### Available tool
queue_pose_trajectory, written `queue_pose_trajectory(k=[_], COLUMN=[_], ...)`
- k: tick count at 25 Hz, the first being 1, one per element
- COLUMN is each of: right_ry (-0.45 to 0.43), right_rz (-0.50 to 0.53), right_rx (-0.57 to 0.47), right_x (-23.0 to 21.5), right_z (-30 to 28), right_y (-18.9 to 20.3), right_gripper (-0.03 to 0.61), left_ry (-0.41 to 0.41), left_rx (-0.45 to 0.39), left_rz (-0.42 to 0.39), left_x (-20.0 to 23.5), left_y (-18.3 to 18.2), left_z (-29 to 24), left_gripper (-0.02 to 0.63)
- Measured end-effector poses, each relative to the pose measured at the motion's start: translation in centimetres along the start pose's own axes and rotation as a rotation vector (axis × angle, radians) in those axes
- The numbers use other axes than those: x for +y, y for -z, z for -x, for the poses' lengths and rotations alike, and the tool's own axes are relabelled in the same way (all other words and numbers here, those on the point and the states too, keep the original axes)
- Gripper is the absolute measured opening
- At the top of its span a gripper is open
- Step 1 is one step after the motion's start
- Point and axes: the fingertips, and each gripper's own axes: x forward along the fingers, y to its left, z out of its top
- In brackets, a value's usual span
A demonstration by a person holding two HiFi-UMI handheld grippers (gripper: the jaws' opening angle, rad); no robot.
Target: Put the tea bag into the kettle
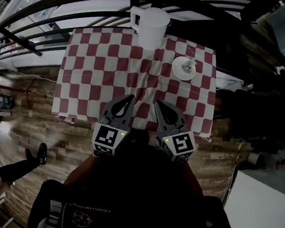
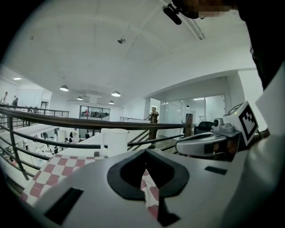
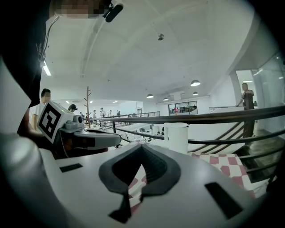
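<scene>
- The tea bag point(image 1: 188, 65) lies on a small white saucer point(image 1: 176, 71) at the far right of the table, as a pale crumpled shape whose detail is too small to make out
- The kettle point(image 1: 152, 25), white with a handle on its left side and no lid showing, stands upright at the far edge of the table, left of the saucer and apart from it
- Both sit on a red-and-white checked cloth point(image 1: 95, 82) that covers the tabletop
- The left gripper point(image 1: 130, 99) hovers over the near edge of the cloth; its own view shows the jaws pressed together at the tips with nothing between them, and only the cloth seen through the gap behind
- The right gripper point(image 1: 159, 103) hangs just beside it, jaws likewise pressed together and empty, well short of the saucer
- Both grippers point towards the kettle
- A dark railing point(image 1: 92, 2) runs behind the table, and a wood-plank floor point(image 1: 37, 126) lies below
</scene>
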Motion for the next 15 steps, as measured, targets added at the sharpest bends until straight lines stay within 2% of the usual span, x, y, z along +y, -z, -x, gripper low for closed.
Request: queue_pose_trajectory(k=[6,15], right_ry=[-0.016,-0.043], right_rz=[-0.023,-0.005], right_rx=[-0.008,-0.028], right_x=[0.1,0.6], right_z=[1.7,2.8], right_y=[0.5,0.0], right_gripper=[0.012,0.014], left_ry=[-0.02,-0.034], left_rx=[0.008,0.005], left_rz=[-0.003,-0.003], left_x=[-1.7,-2.9], left_y=[0.5,0.7], left_z=[0.5,1.2], left_gripper=[0.005,0.005])
